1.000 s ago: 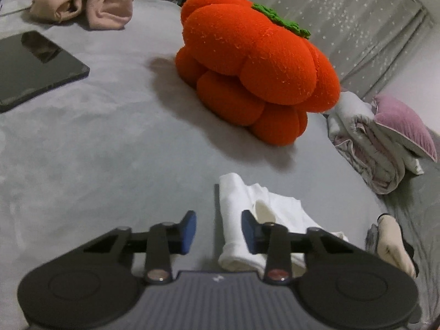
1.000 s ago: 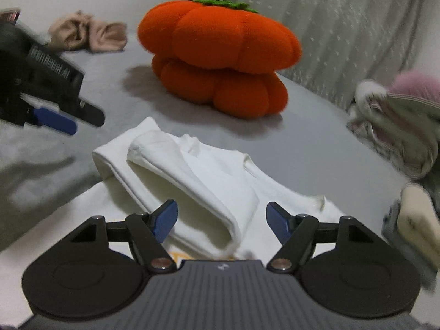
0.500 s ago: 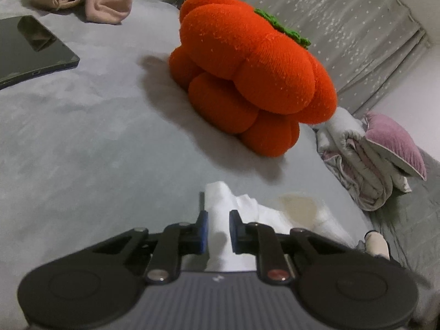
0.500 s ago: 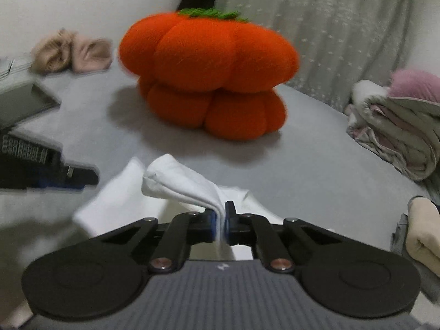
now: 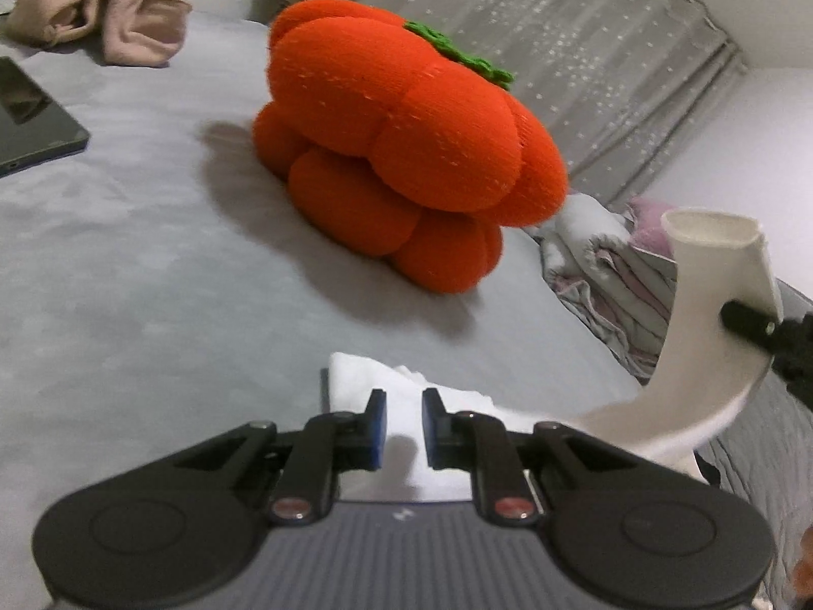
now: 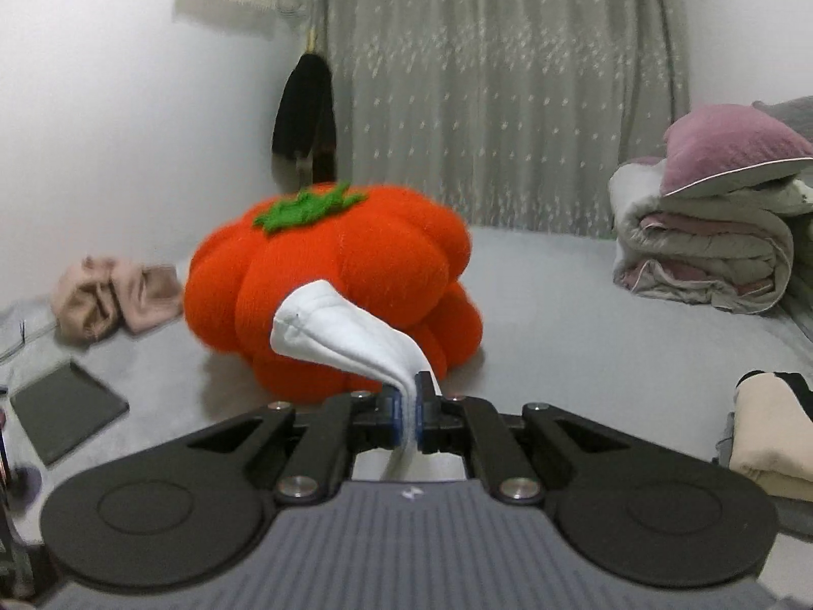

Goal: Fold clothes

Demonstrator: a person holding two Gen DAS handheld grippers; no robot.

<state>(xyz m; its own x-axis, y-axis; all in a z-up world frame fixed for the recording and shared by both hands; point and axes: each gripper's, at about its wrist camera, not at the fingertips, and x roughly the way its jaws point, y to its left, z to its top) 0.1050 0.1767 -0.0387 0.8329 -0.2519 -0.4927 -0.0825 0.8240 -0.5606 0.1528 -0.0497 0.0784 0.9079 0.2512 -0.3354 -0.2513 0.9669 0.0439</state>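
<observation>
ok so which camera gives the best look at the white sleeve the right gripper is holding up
The left wrist view: it shows the white sleeve rising off the bed in a long curve up to its open cuff. The right wrist view shows only the sleeve's end, pinched in the right gripper, with the rest hidden below the gripper body.

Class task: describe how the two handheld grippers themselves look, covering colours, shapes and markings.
Both the left gripper and the right gripper are black, with blue pads, round discs at the sides, silver pivot screws and a grey ribbed body bearing a small white logo.
</observation>
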